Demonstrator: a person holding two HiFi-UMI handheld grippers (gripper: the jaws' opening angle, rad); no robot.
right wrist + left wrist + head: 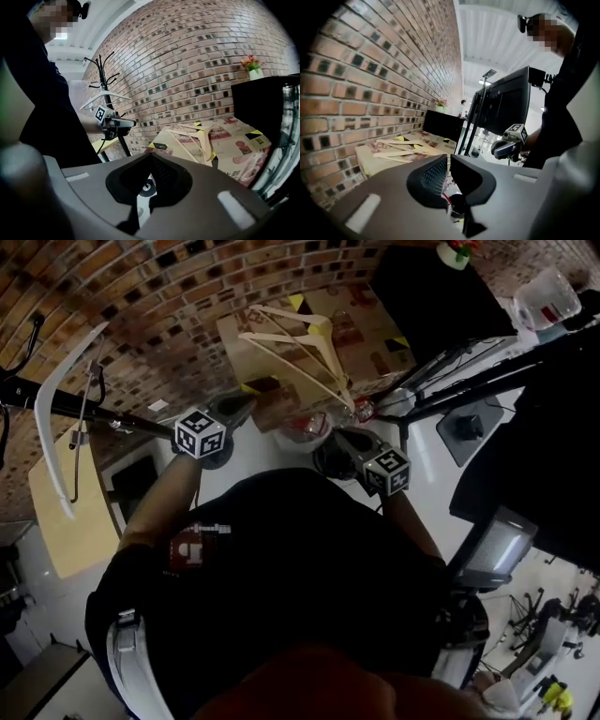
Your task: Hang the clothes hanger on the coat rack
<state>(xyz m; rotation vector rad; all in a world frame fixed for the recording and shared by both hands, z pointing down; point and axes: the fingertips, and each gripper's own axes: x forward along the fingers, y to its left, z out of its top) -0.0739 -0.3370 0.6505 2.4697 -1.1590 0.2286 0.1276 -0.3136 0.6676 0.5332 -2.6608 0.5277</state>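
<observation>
The left gripper [448, 161] and right gripper [151, 156] are both closed and empty. Wooden hangers [291, 365] lie on a box [375, 329] at upper centre. A white hanger [38, 413] already hangs on the coat rack [66, 402] at upper left, so another may follow or the job may be done.

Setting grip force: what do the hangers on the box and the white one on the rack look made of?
The hangers on the box: pale flat slats, unpainted, likely bare wood. The white hanger on the coat rack: smooth, uniform, probably plastic.
</observation>
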